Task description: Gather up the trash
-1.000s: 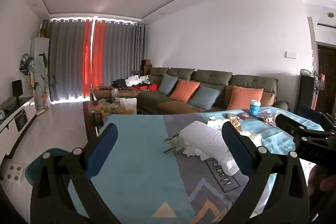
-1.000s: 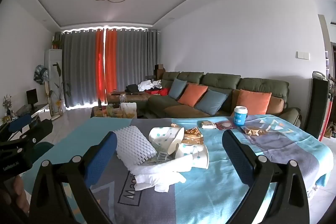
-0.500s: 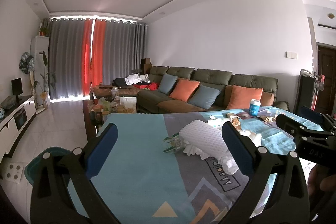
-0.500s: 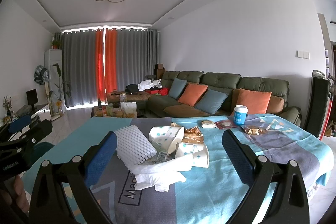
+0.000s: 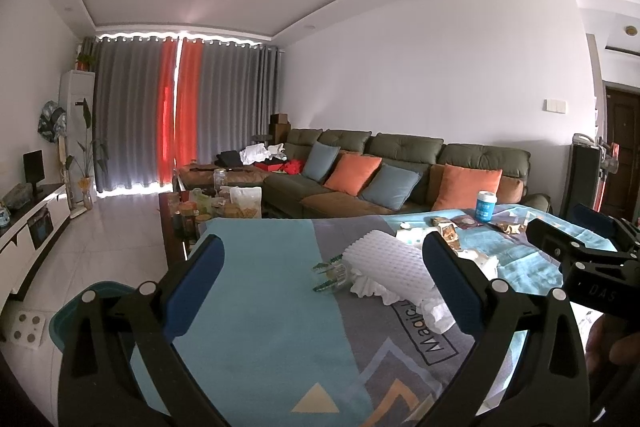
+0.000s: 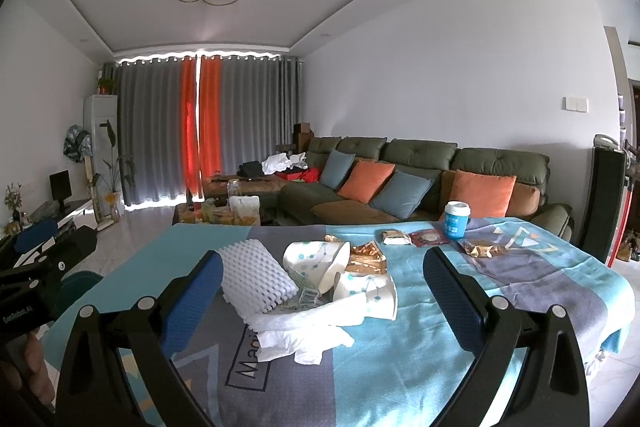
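Nothing collected yet, by my read. All the litter lies on the table cloth (image 6: 460, 291), and I take the foam sheet as my landmark.

White foam sheet (image 6: 256, 277): near the table's middle. Crumpled white tissue (image 6: 304, 335) lies under and just in front of it. Spotted paper cups (image 6: 320, 259), tipped over, touch its right side, with gold wrappers (image 6: 366, 257) just behind them. Farther right, well apart: a small packet (image 6: 396, 237), a dark red sachet (image 6: 430, 238), another gold wrapper (image 6: 482, 247), and an upright blue cup (image 6: 456, 219). A clear plastic piece with green teeth (image 5: 330, 273) sits just left of the foam.

Teal bin (image 5: 80, 307) on the floor, well left of the foam, off the table edge. Likely destination.

Right gripper (image 6: 320, 287): jaws spread wide, holding nothing, touching nothing, hovering short of the foam pile. Left gripper (image 5: 320, 275): likewise wide apart, empty, above the cloth.

Everything remains to be picked.
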Motion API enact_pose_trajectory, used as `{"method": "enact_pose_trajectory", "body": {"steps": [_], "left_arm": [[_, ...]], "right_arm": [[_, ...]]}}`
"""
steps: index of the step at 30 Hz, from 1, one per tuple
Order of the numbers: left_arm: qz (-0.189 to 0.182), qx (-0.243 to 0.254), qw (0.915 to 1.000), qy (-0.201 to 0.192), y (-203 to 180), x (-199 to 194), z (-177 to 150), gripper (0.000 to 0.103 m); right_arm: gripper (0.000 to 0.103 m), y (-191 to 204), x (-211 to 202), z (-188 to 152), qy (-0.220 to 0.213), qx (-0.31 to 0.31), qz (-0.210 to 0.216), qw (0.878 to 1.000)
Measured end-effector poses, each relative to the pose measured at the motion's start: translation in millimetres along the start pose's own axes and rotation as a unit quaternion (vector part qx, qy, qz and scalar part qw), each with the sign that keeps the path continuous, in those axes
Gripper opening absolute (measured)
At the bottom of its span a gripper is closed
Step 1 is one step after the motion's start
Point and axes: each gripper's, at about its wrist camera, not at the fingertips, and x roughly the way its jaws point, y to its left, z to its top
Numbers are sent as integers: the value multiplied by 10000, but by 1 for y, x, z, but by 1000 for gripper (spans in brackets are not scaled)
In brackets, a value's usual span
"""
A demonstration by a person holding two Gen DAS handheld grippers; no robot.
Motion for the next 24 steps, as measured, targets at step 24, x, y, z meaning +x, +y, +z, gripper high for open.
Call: {"method": "enact_pose_trajectory", "body": {"steps": [24], "left_arm": [[51,-51,10000,-31,4,0,-4,98]], "right_arm": [[97,-1,1,-5,24,18,-18,10000]]}}
